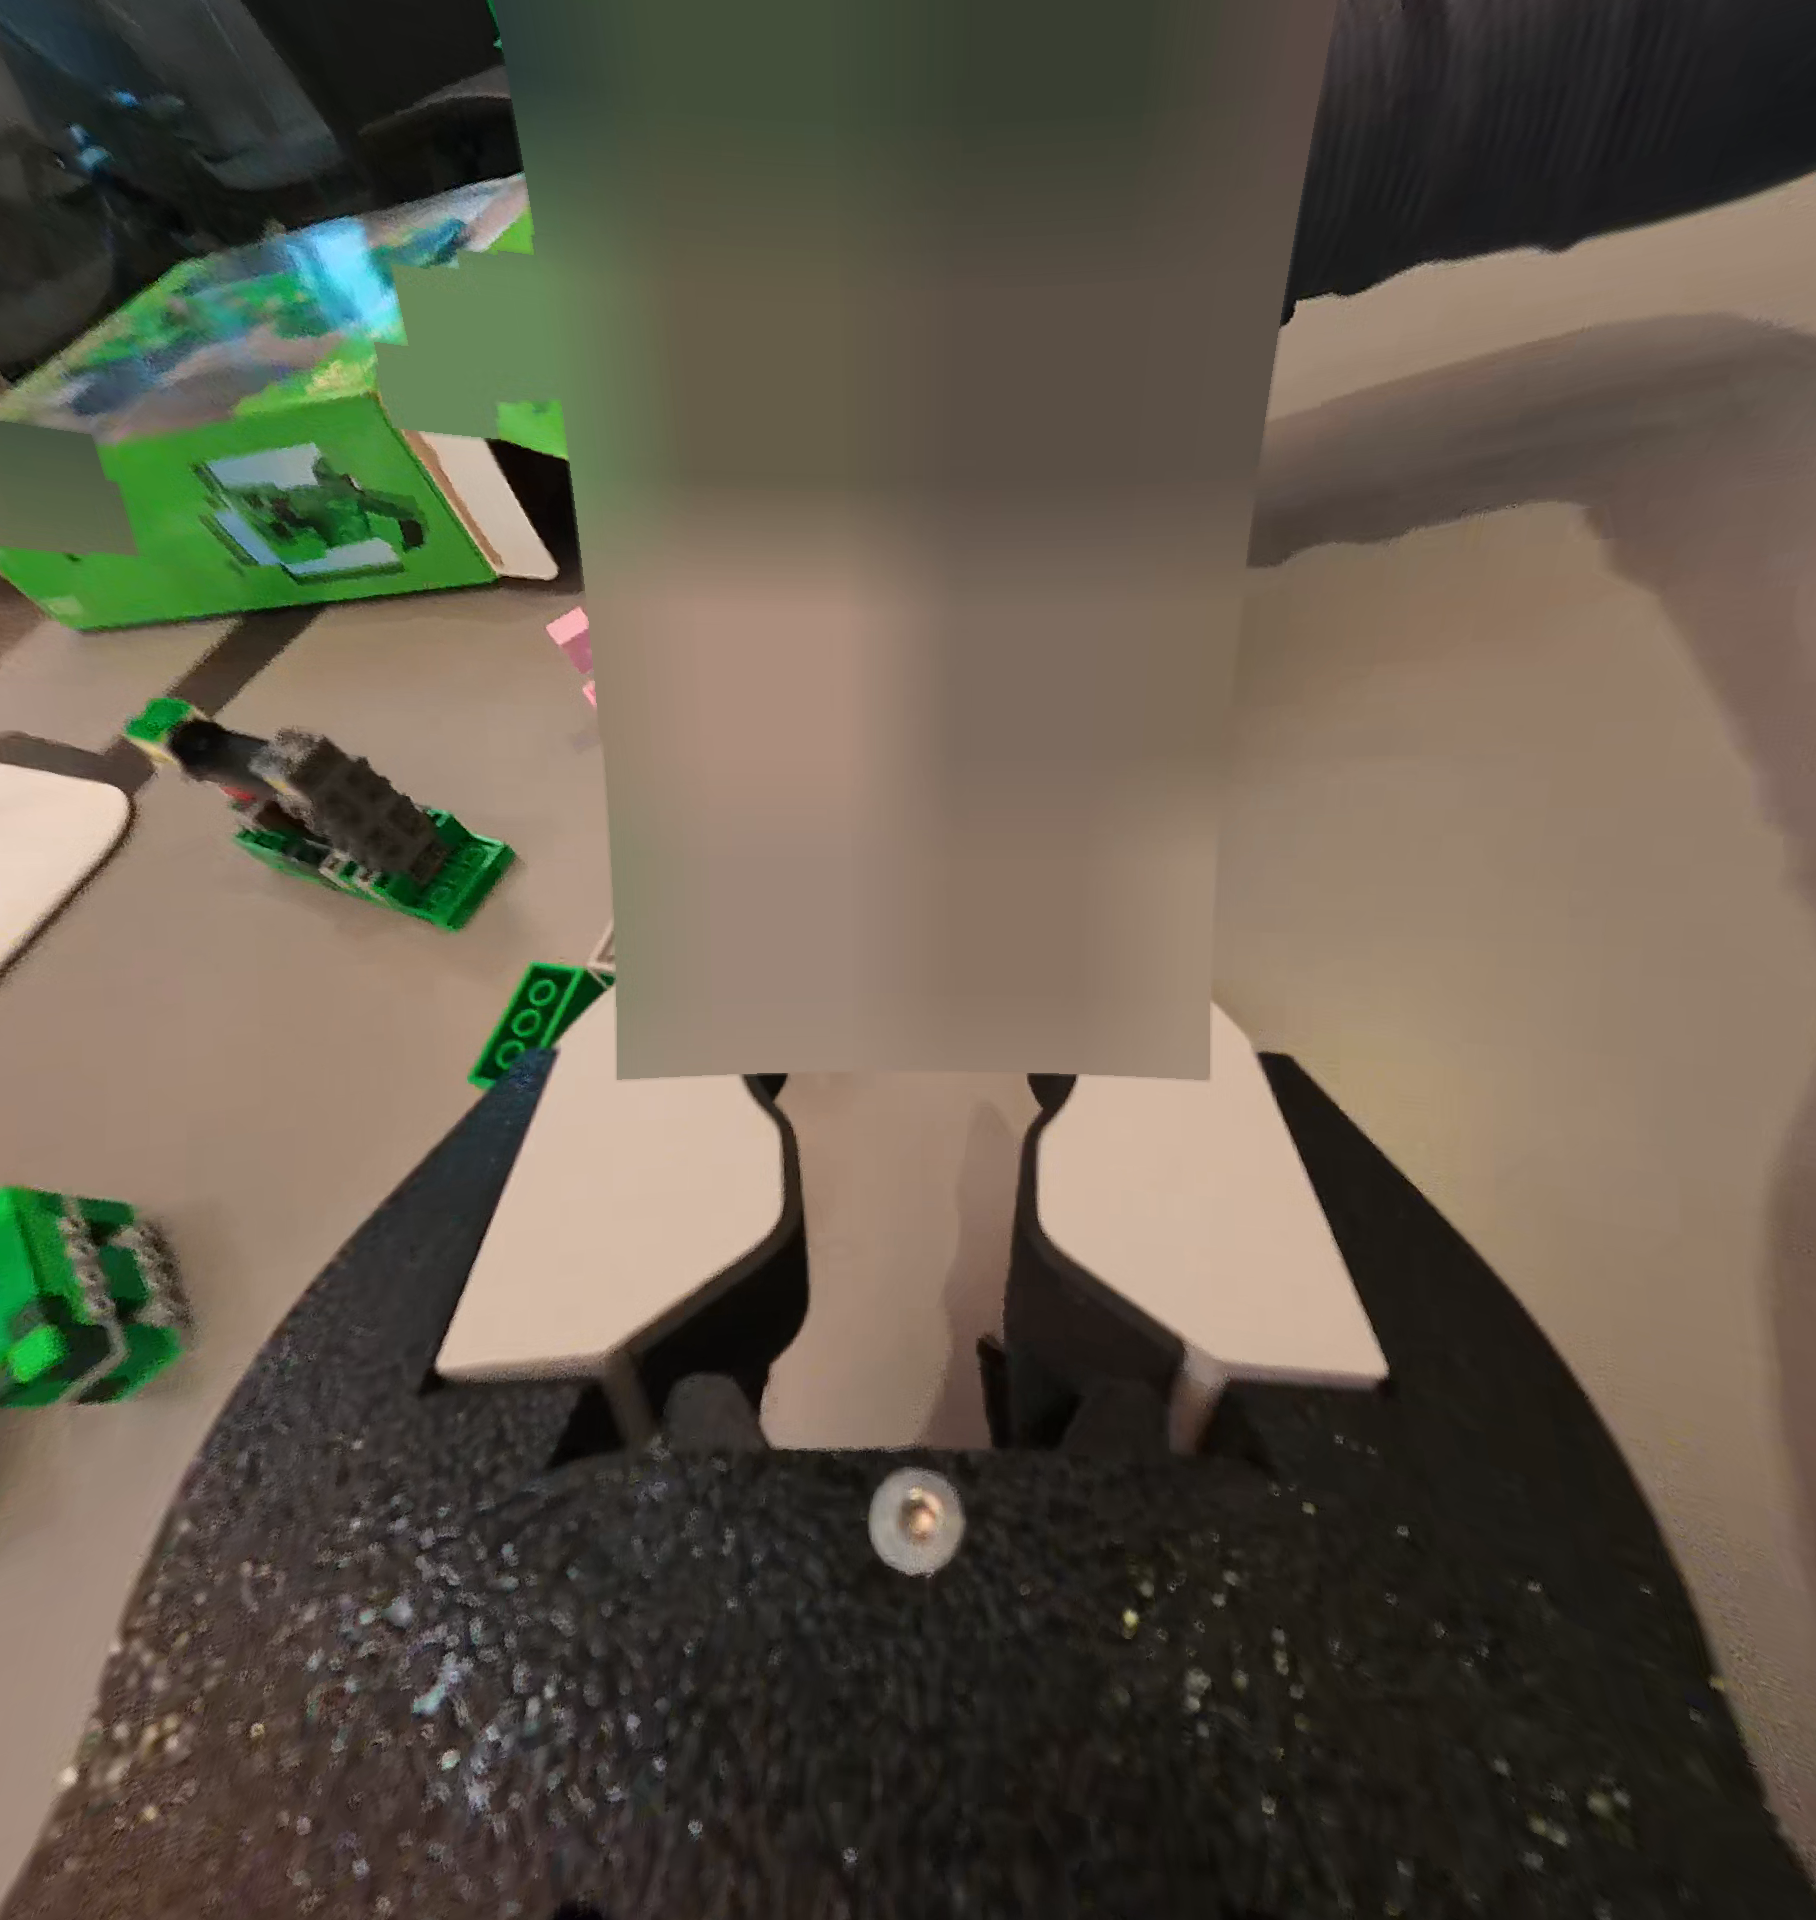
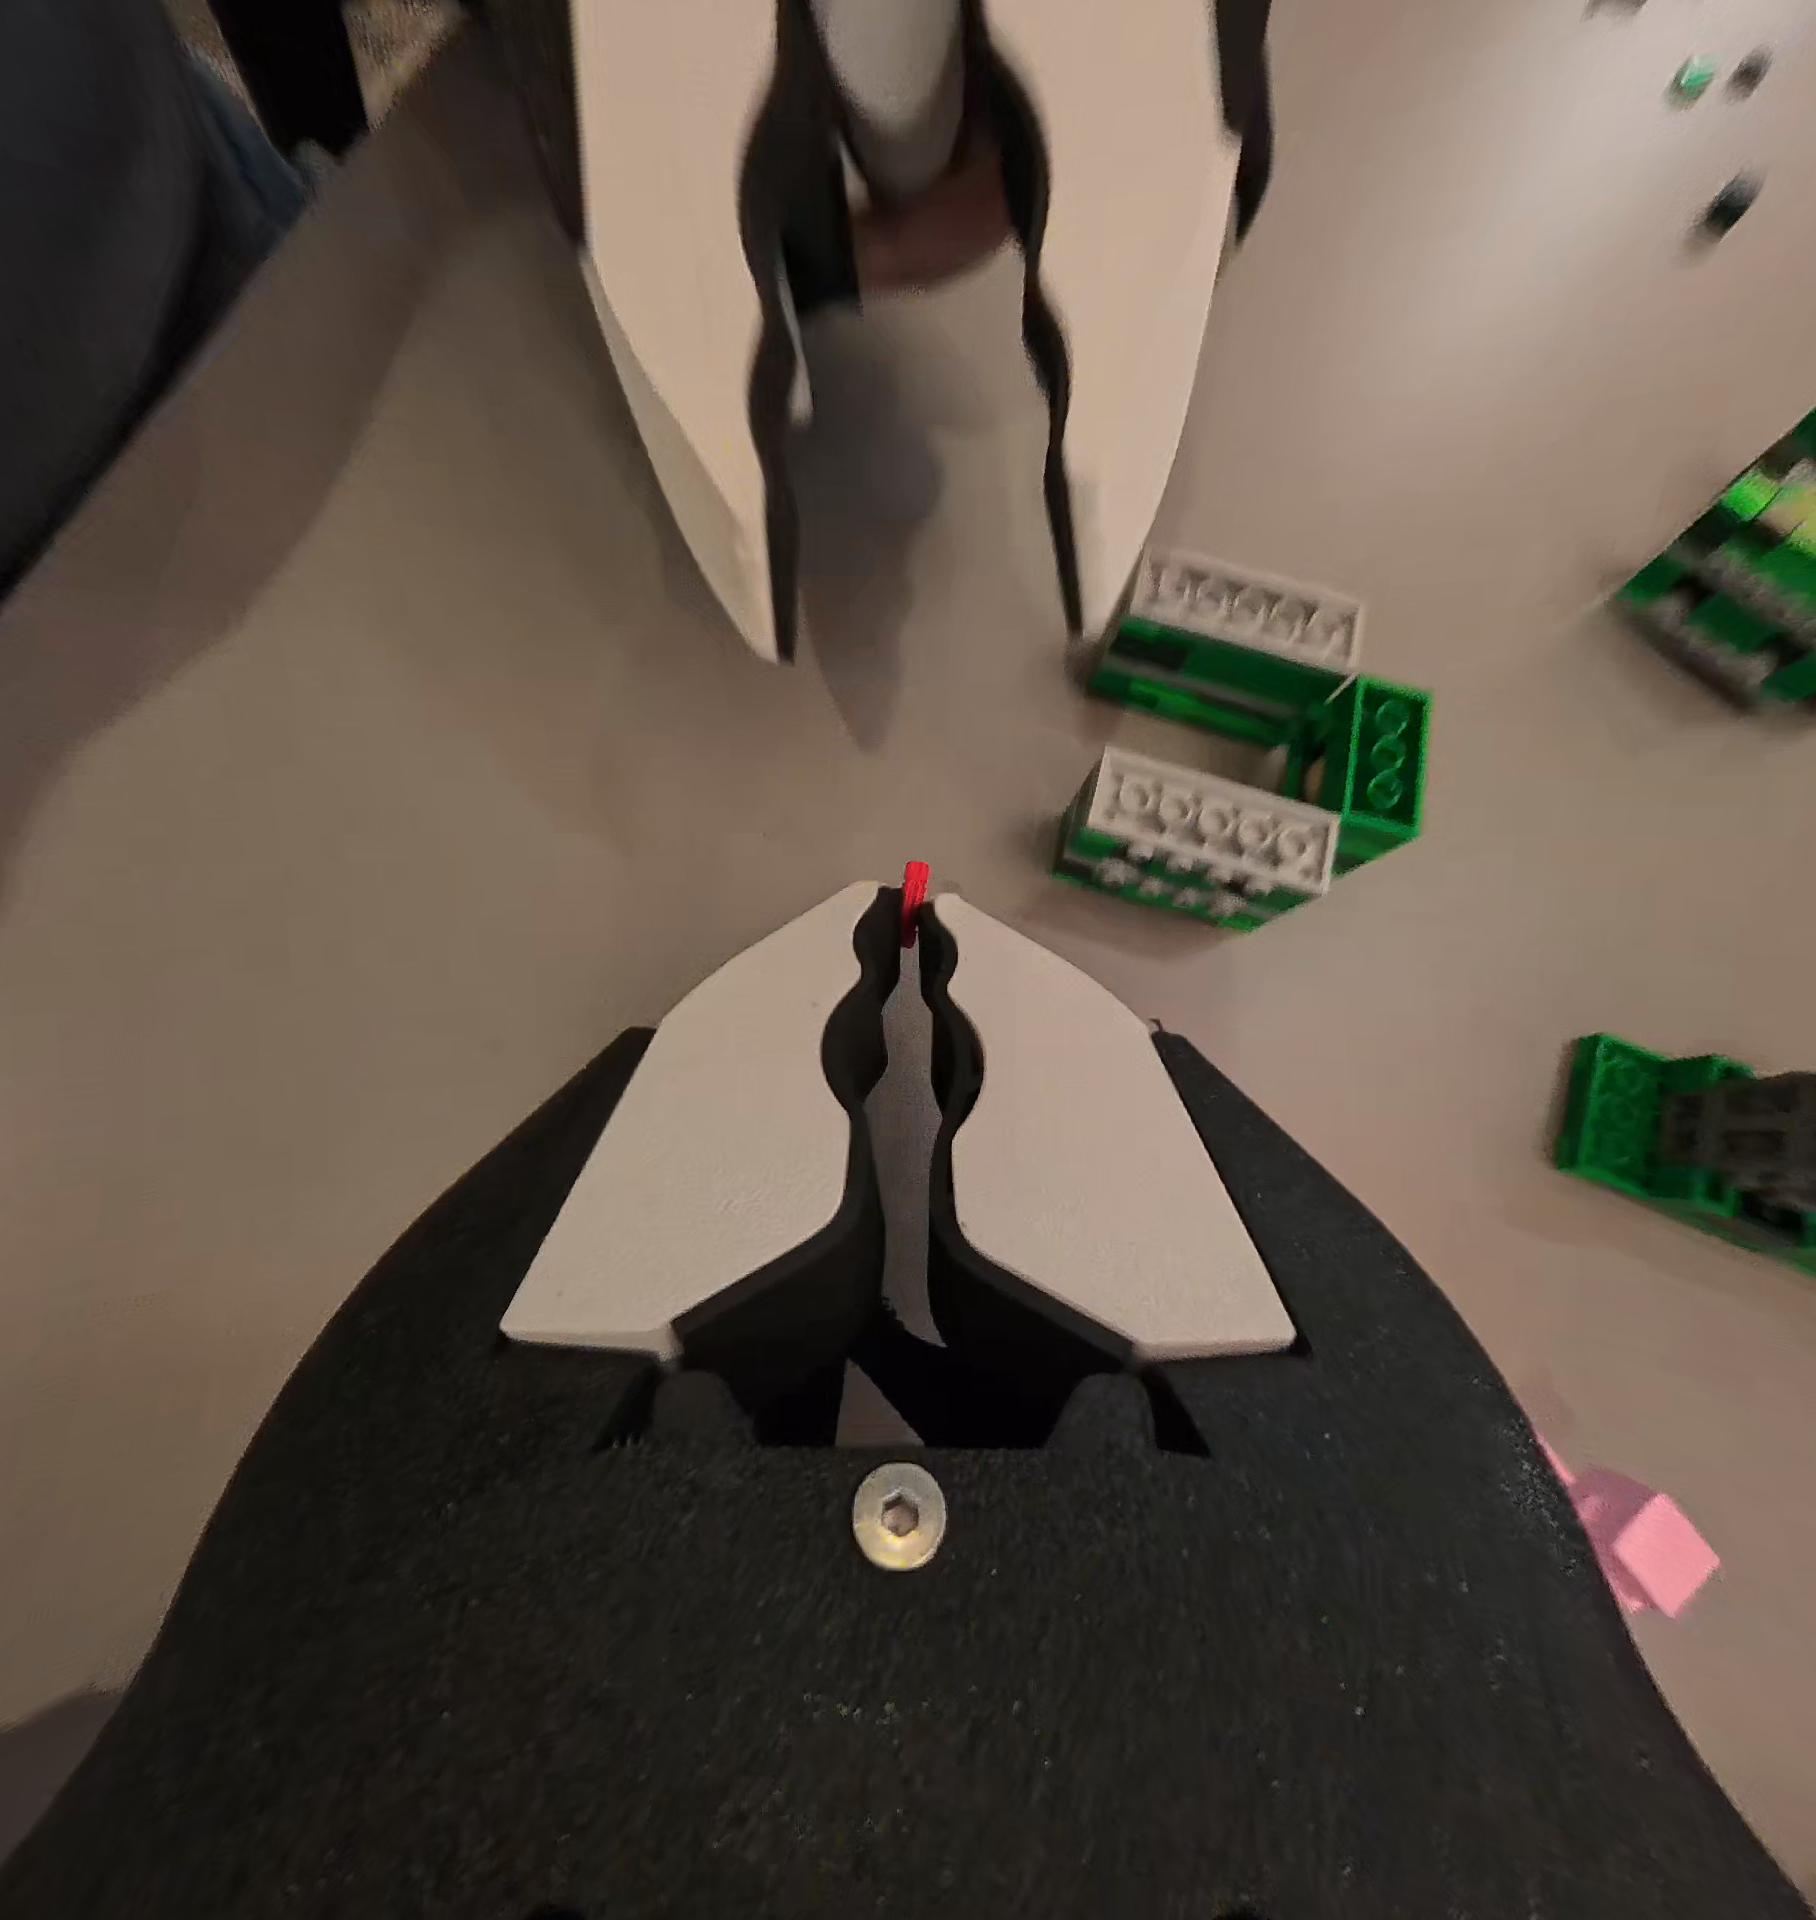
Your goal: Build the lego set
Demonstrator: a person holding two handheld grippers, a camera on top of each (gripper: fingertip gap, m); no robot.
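Observation:
My right gripper [image 2: 912, 902] is shut on a small red piece [image 2: 914, 896] that sticks out between its tips, held above the beige table [image 2: 364, 831]. My left gripper [image 2: 930, 636] shows opposite it in the right wrist view, open and empty, tips pointing toward the right gripper. One of its tips is close beside a green and light-grey lego assembly [image 2: 1236, 748]. In the left wrist view its white fingers [image 1: 655, 1226] stand apart; their tips are hidden by a blurred patch.
A green lego box [image 1: 239, 499] lies at the back left. A green-and-dark-grey build [image 1: 364, 821], a loose green brick [image 1: 535, 1013] and a green block [image 1: 52, 1288] lie on the left. More green builds [image 2: 1766, 582] [image 2: 1714, 1164] and a pink piece [image 2: 1652, 1548] lie on the right. My right fingertips sit around 4 cm from my left ones. Between my left fingertips and the loose green brick [image 1: 535, 1013] there is roughly 8 cm. My right wrist view [image 2: 1383, 761] looks at it from another angle.

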